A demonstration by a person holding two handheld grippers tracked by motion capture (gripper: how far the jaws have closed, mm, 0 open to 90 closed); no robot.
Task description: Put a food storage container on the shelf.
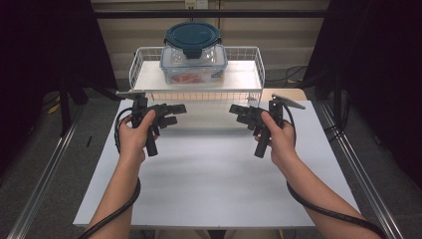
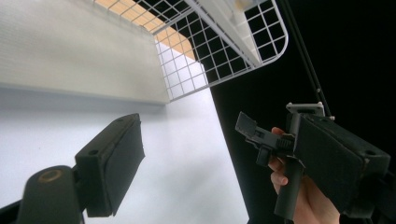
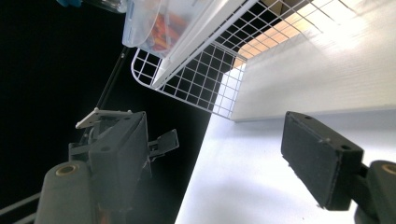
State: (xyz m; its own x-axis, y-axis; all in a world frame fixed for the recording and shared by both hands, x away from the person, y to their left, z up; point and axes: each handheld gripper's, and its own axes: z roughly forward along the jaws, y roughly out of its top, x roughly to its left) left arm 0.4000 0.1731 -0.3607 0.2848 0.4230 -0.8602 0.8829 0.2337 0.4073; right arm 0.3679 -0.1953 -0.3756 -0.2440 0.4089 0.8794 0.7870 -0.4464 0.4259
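White table (image 1: pixel 209 184) bare in front of wire basket (image 1: pixel 149 55); inside basket, clear rectangular container (image 1: pixel 193 67) with round teal-lidded container (image 1: pixel 192 38) stacked on top; likely rigid, slick plastic, top one could slide, so grip by lid rims; left gripper (image 1: pixel 171 113) and right gripper (image 1: pixel 240 113) just short of basket, jaws spread, holding nothing.

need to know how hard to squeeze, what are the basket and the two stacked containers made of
The basket looks like white-coated metal wire: a thin open grid. The lower container appears to be clear glossy plastic, since orange contents show through its wall. The round container has a dark teal lid, probably plastic; its body is clear, plastic or glass.
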